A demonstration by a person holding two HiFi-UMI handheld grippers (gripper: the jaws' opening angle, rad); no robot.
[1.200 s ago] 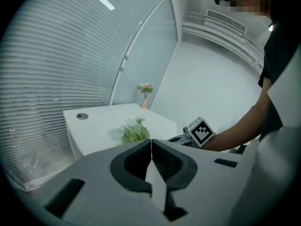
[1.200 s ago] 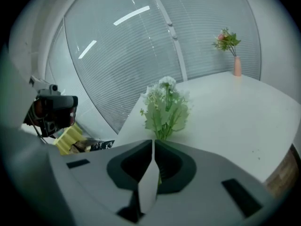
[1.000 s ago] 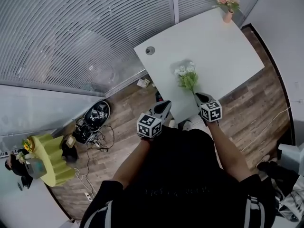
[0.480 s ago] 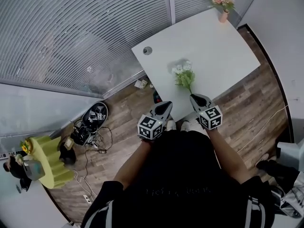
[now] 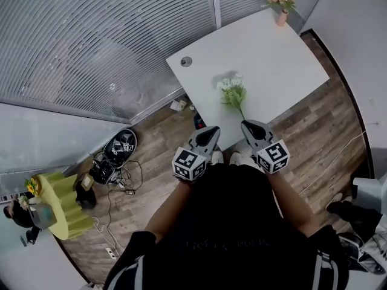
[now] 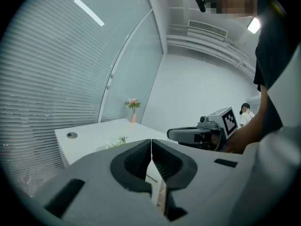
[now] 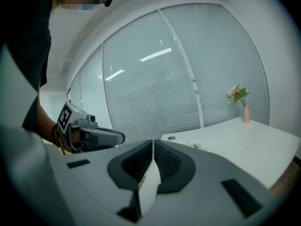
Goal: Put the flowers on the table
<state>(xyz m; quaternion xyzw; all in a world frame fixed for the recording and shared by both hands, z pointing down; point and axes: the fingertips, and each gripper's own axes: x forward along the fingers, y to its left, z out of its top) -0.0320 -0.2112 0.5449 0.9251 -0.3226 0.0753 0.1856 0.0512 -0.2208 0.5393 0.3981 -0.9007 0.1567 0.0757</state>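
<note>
The flowers, a small bunch of white blossoms with green leaves, lie flat on the white table, near its front edge. The thin stem points back toward the person, and its end lies close to the tip of the right gripper. Whether the two touch cannot be told from the head view. In the right gripper view the bunch shows on the table beyond the jaws, not between them. That gripper's two jaws are pressed together with nothing between them.

The left gripper is held beside the right one, at the table's front edge, and its tip points toward the table as well. Its jaws are also pressed together and hold nothing.

The table top is plain and bright. It has a round cable hole near its left corner. At the far corner a small vase with pink flowers stands upright, well apart from the white bunch.

Behind the table and along the left there are large windows covered with grey blinds. The floor is of brown wood planks. On the floor to the left of the table lies a heap of cables and dark devices. Farther left stands a yellow-green object.
</note>
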